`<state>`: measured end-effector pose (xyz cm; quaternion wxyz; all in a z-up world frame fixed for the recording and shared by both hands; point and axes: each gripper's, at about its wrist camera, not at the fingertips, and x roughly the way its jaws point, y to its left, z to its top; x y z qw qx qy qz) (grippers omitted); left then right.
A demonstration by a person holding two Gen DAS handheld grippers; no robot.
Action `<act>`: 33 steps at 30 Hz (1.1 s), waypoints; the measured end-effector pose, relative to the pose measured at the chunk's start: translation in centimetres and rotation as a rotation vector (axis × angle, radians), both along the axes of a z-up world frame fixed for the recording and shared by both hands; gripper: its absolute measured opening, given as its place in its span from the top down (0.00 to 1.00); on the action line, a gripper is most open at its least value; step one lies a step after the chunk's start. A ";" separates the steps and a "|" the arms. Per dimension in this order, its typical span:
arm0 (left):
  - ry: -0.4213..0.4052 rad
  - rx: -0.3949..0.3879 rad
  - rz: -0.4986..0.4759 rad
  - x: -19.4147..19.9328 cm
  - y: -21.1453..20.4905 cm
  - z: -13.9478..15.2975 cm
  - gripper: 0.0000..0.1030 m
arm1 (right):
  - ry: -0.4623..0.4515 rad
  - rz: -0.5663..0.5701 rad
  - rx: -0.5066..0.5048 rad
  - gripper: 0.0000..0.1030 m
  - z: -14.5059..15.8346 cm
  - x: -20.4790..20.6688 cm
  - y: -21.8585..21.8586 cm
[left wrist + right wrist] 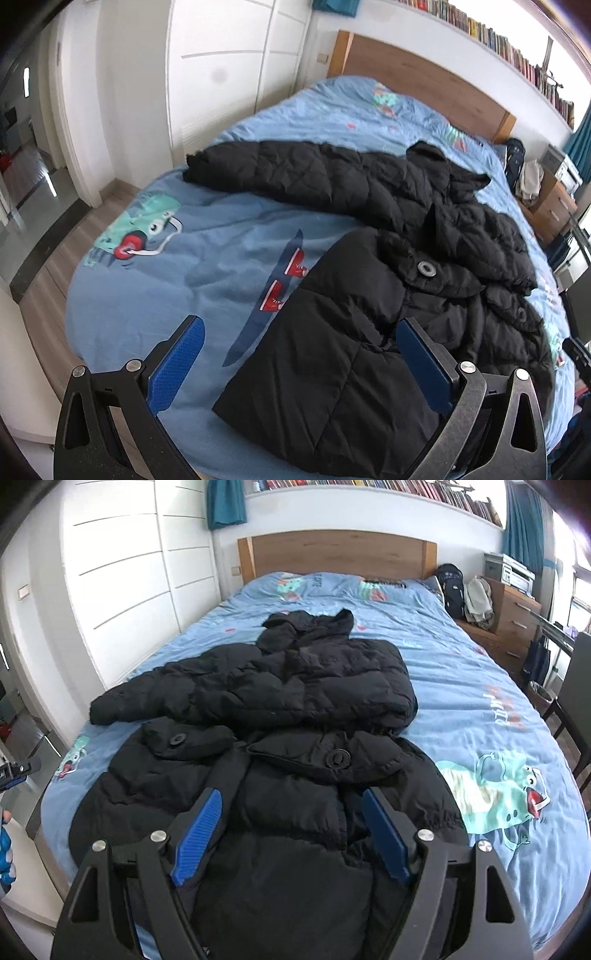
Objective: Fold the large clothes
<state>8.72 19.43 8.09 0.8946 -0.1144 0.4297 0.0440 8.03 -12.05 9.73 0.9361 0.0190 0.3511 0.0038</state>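
A black puffer coat [369, 266] lies spread on a bed with a blue cartoon-print cover [166, 280]. One sleeve [280, 166] stretches toward the bed's left side and the hood [310, 622] points at the headboard. In the right wrist view the coat [280, 738] has a sleeve folded across the chest and two large round buttons showing. My left gripper [299, 325] is open and empty above the coat's bottom left corner. My right gripper [291, 797] is open and empty above the coat's lower front. The left gripper's tip [18, 770] shows at the far left.
A wooden headboard [336, 552] stands at the far end. White wardrobe doors [125, 572] line the left side. A wooden dresser [517, 609] with a backpack [452, 587] and clothes stands at the right, with a dark chair [576, 698] nearer. A bookshelf runs along the wall.
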 end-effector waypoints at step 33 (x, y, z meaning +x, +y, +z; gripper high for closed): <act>0.000 0.002 -0.379 27.7 -25.2 -3.4 0.01 | -0.029 -0.125 -0.022 0.24 0.0 25.8 -11.2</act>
